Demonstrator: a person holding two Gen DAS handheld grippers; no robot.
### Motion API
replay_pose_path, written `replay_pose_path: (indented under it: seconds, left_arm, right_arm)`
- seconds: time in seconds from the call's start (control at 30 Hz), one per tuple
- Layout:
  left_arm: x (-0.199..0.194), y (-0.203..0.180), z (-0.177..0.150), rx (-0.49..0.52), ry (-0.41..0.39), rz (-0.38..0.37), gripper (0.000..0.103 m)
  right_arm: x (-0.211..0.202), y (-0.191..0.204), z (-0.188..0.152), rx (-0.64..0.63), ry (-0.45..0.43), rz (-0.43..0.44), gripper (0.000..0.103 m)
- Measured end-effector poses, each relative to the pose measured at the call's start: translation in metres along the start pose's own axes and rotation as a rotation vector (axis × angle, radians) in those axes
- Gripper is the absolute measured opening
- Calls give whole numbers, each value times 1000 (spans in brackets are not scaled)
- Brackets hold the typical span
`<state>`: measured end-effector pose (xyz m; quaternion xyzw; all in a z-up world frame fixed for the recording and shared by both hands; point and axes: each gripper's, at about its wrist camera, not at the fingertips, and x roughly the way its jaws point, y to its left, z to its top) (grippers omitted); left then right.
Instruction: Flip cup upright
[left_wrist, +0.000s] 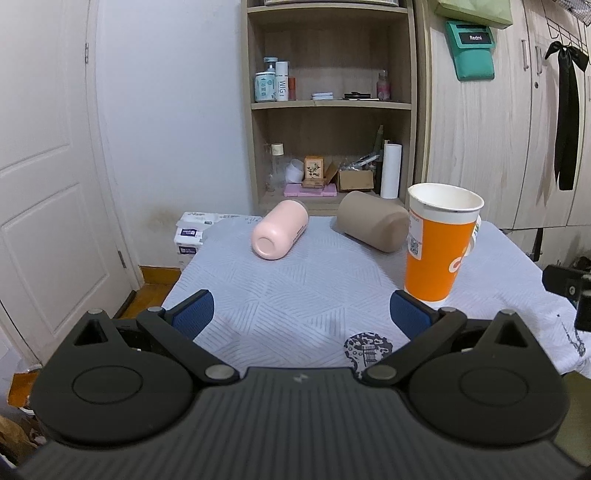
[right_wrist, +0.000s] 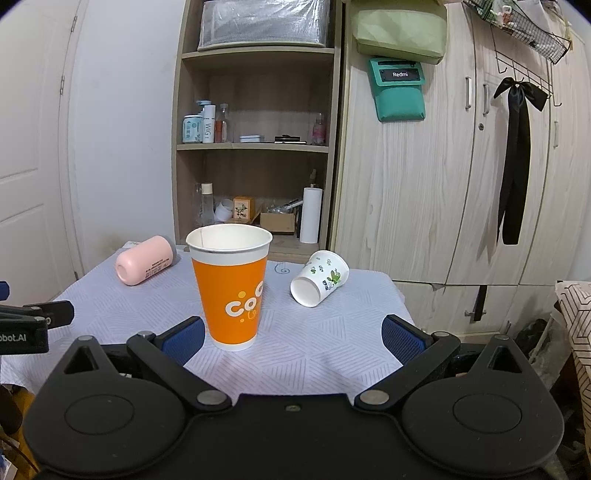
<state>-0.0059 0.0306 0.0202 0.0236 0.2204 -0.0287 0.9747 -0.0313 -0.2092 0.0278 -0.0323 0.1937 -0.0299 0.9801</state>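
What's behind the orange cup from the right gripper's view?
Left of the orange cup lies the pink cup, right of it the white floral cup, both on their sides. Directly behind, the cup covers the cloth; the left view shows a tan cup lying there.

Left gripper (left_wrist: 302, 314): matte black ribbed housing showing a small lightning-bolt mark at centre, two round black discs, silver pivot pins on angled black linkage arms, triangular cutouts at the outer brackets. Fingers (left_wrist: 194, 314) wearing blue textured pads. Right gripper (right_wrist: 293, 339): same black build, blue pads, silver pins, one small screw sitting centre. White "bot.AI" lettering showing on the left unit's side in the right wrist view.
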Motion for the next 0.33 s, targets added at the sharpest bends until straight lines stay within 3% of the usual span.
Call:
replay_pose_path:
  seconds: [0.33]
  left_arm:
    - [-3,1,0,3,-15,3,103]
  right_arm:
    - [0,0,0,-1,-1,4,103]
